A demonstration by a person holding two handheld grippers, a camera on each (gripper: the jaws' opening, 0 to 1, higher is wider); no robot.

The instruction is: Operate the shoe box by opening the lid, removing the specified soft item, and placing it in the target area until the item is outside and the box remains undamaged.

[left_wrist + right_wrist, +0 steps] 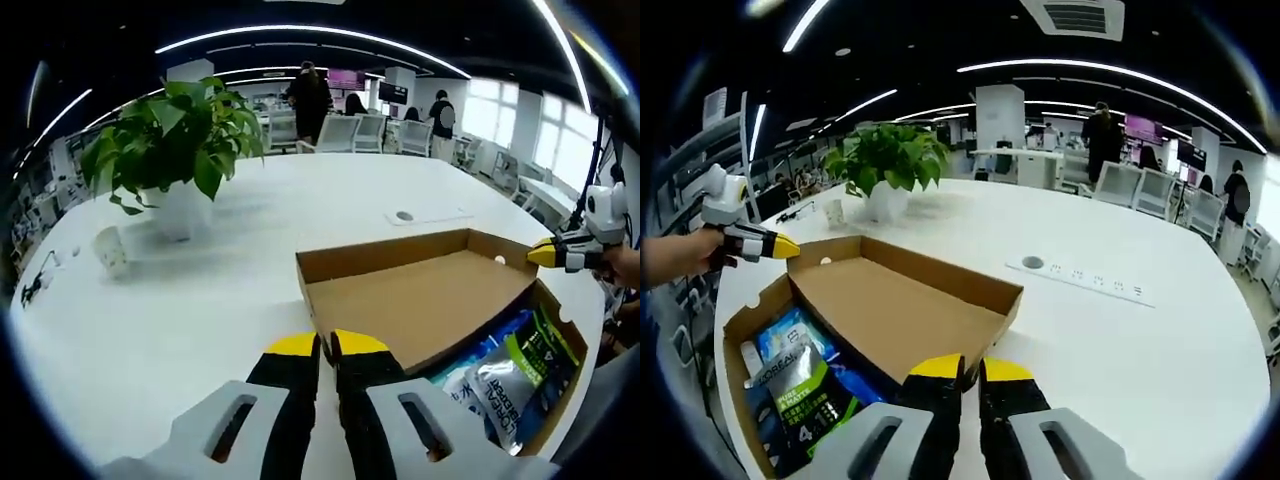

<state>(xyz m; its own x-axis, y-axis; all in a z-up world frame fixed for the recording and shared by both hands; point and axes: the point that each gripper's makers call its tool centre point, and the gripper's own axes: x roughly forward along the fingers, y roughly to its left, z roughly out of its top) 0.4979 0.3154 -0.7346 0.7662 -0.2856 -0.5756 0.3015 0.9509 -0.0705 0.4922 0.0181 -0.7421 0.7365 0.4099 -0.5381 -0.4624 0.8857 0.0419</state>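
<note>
Bright office ceiling strips ran over the broad white table (200, 300) where I worked, a potted plant (180, 150) and a small white cup (112, 252) standing well behind the cardboard shoe box (330, 262). Its lid (420, 300) was already swung partly aside, baring a wedge of the interior. Soft packets (510, 375) in blue, green and silver lay inside that opening, tucked partly under the lid; which one was the specified item I could not tell.

My left gripper (325, 345) hovered with its yellow-tipped jaws pressed together on nothing, just beside the lid's near edge, the packets off to its right. My right gripper (970, 368) was likewise closed and empty at the opposite long side, the packets (800, 385) lying down to its left. In the right gripper view, the left tool's yellow tip (775, 245) sat close above the box's corner. I judged the exposed pocket roughly equally near either hand, and the lid needed lifting further first.
</note>
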